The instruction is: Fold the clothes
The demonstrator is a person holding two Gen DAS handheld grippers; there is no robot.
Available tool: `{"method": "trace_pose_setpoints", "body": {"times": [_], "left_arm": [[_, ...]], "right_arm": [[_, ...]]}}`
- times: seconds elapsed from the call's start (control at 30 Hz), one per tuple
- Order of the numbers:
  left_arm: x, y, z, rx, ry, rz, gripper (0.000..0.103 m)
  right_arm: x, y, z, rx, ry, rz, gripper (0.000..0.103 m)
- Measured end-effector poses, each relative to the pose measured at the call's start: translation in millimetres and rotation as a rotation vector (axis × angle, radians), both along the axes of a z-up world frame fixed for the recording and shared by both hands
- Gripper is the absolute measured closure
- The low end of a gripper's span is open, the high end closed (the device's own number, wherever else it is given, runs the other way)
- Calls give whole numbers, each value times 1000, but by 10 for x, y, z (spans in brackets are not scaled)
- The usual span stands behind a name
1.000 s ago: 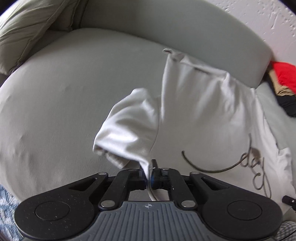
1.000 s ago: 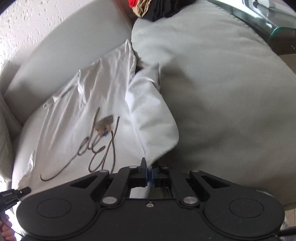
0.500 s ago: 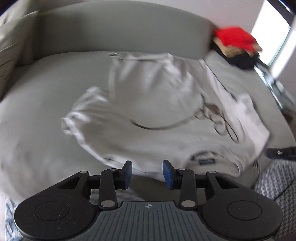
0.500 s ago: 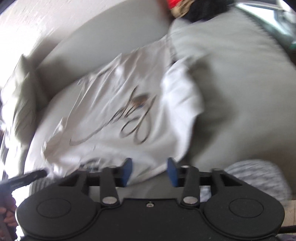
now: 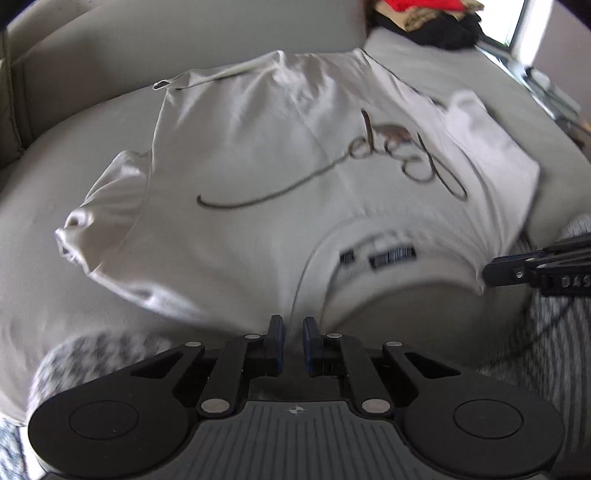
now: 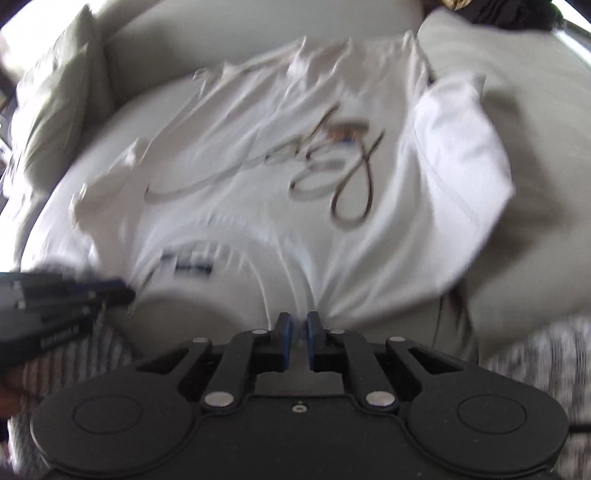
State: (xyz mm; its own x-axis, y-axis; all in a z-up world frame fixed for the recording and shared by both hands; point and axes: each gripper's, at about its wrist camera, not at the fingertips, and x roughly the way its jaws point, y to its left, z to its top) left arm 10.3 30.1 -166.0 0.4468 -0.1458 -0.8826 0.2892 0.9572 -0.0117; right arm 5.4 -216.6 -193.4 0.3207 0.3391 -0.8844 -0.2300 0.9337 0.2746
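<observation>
A white T-shirt (image 5: pixel 277 166) with a dark script print lies front up on the grey sofa seat (image 5: pixel 55 295), collar nearest me and both sleeves spread out to the sides. My left gripper (image 5: pixel 293 328) is at the shoulder edge left of the collar. Its jaws are closing with the fabric between them. In the right wrist view the same T-shirt (image 6: pixel 258 166) puckers into my right gripper (image 6: pixel 299 325), whose jaws are closing on the other shoulder. Each view shows the other gripper at the collar's far side: the right gripper (image 5: pixel 491 273) and the left gripper (image 6: pixel 122 291).
The sofa backrest (image 5: pixel 184 44) curves behind the shirt. A pile of red, tan and black clothes (image 5: pixel 436 18) sits at the far right end. A pale pillow (image 6: pixel 55 92) leans at the far left. Checked fabric (image 5: pixel 92 354) lies by the seat's near edge.
Both grippers let go of the sleeves they held, swung round to the collar side with jaws open, and have now come together on the shoulders. The sleeves now lie spread out.
</observation>
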Motion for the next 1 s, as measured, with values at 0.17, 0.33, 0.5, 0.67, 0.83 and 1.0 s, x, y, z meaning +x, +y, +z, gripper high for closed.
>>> {"method": "trace_pose_setpoints", "body": {"times": [0.17, 0.33, 0.5, 0.67, 0.83, 1.0], "left_arm": [[-41, 144, 170, -87, -43, 74, 91], [111, 37, 387, -162, -111, 83, 72], [332, -292, 314, -192, -85, 22, 76], [505, -706, 173, -239, -52, -50, 86], [632, -972, -44, -207, 7, -87, 92], [614, -962, -104, -211, 17, -81, 92]], "right_arm": [[-49, -313, 165, 139, -24, -115, 90], [95, -733, 476, 257, -116, -241, 64], [283, -1334, 462, 416, -108, -467, 57], [500, -1623, 192, 479, -3, -585, 57], [731, -1543, -68, 568, 69, -572, 57], [895, -1574, -354, 766, 38, -676, 57]]}}
